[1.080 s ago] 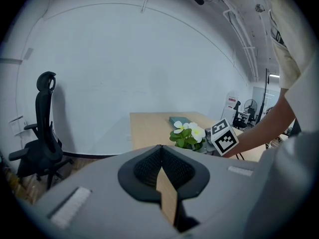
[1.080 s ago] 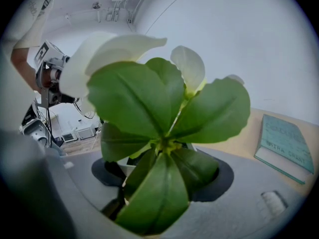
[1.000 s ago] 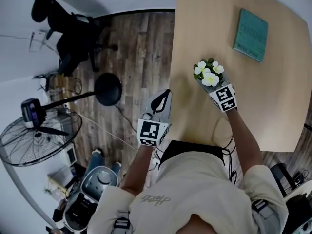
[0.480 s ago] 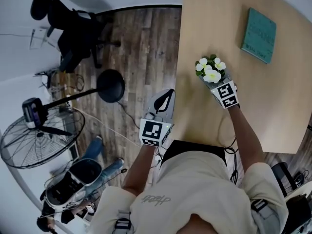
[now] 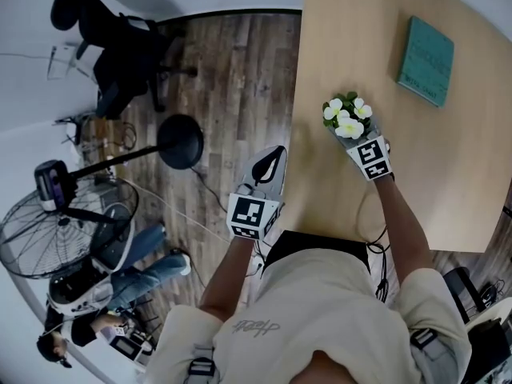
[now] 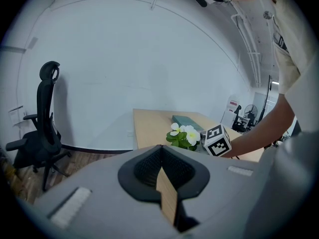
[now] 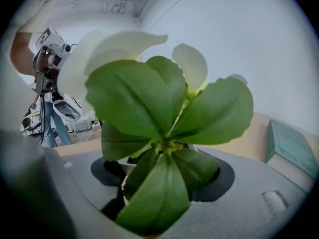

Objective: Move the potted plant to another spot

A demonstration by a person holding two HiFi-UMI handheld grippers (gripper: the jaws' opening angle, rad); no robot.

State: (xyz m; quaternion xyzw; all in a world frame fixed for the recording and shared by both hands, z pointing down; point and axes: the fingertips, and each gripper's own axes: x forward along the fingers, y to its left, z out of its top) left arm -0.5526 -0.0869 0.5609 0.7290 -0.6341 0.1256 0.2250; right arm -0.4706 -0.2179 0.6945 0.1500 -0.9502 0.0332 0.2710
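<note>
The potted plant [image 5: 346,119], with white flowers and green leaves, stands on the wooden table [image 5: 352,46] near its left edge. My right gripper [image 5: 353,135] is shut on the pot from the near side. In the right gripper view the leaves [image 7: 164,133] fill the frame and a bit of white pot shows between the jaws. My left gripper [image 5: 270,159] hangs off the table's left edge over the floor, shut and holding nothing. The left gripper view shows the plant [image 6: 184,136] beyond its closed jaws.
A teal book [image 5: 426,61] lies on the table's far right part. Left of the table, on the wood floor, are a black office chair [image 5: 112,46], a round black stand base [image 5: 180,141] and a floor fan [image 5: 56,222]. A person [image 5: 104,294] crouches at lower left.
The person at lower left has shifted further left across the floor. Both grippers and the plant keep their places on the table.
</note>
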